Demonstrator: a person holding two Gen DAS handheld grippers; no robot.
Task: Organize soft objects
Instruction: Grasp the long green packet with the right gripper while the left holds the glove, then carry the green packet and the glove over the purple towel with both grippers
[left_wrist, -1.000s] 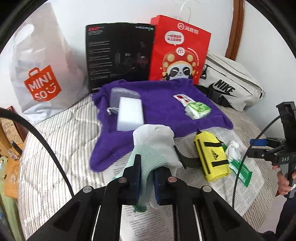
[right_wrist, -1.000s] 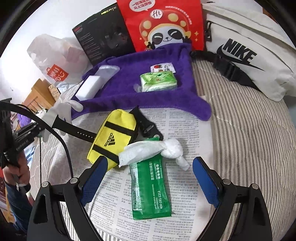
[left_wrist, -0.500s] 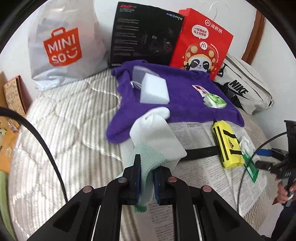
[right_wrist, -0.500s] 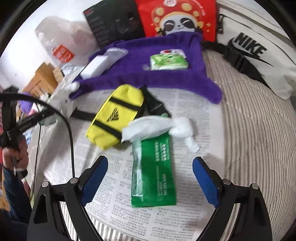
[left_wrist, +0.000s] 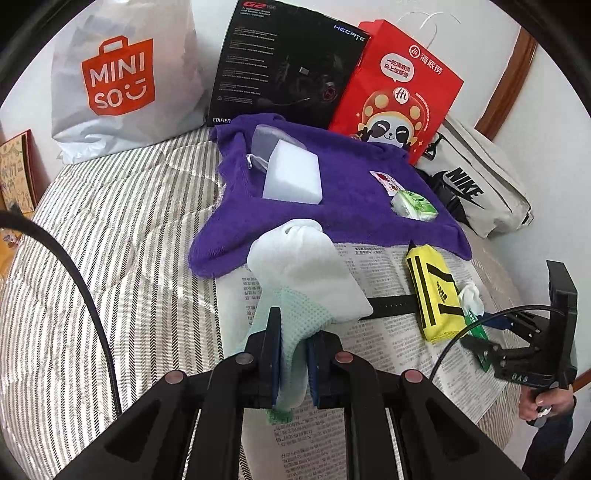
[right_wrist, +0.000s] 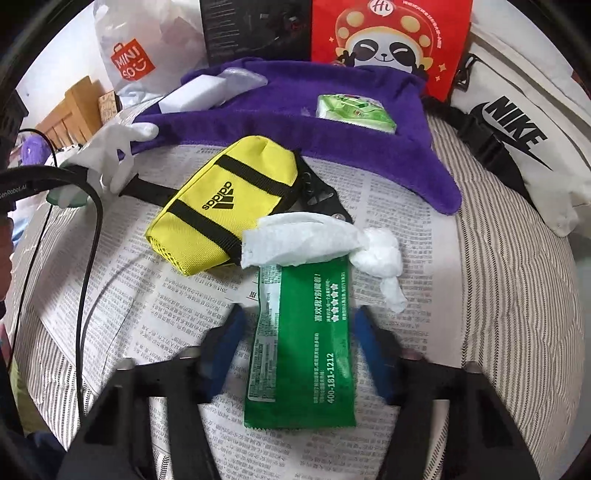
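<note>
Left wrist view: left gripper (left_wrist: 291, 354) is clamped tight on a white sock (left_wrist: 306, 273), mint mesh at the cuff end, white toe end. The sock's long axis runs from the jaws up toward 12 o'clock, its toe reaching the edge of the purple towel (left_wrist: 351, 184). On the towel: a white sponge block (left_wrist: 293, 175) at 11 o'clock and a small green tissue pack (left_wrist: 413, 205) at 1 o'clock. A yellow pouch (left_wrist: 430, 291) lies on newspaper (left_wrist: 388, 266) at 3 o'clock, long axis roughly 12-to-6. A Miniso bag (left_wrist: 122, 74), a black box (left_wrist: 291, 62), a red panda bag (left_wrist: 399, 85) and a white Nike bag (left_wrist: 480, 181) stand along the back.

Right wrist view: right gripper (right_wrist: 299, 343) is closing, its blurred blue pads flanking a green packet (right_wrist: 303, 347) either side; contact not clear. The packet lies flat on the newspaper (right_wrist: 166, 314), long axis 12-to-6. A crumpled white tissue (right_wrist: 314, 240) overlaps its top end. The yellow pouch (right_wrist: 225, 206) sits at 11 o'clock, long axis tilted toward 1 o'clock. The purple towel (right_wrist: 369, 140) holds the green tissue pack (right_wrist: 354, 112) and the sponge (right_wrist: 192, 96).
</note>
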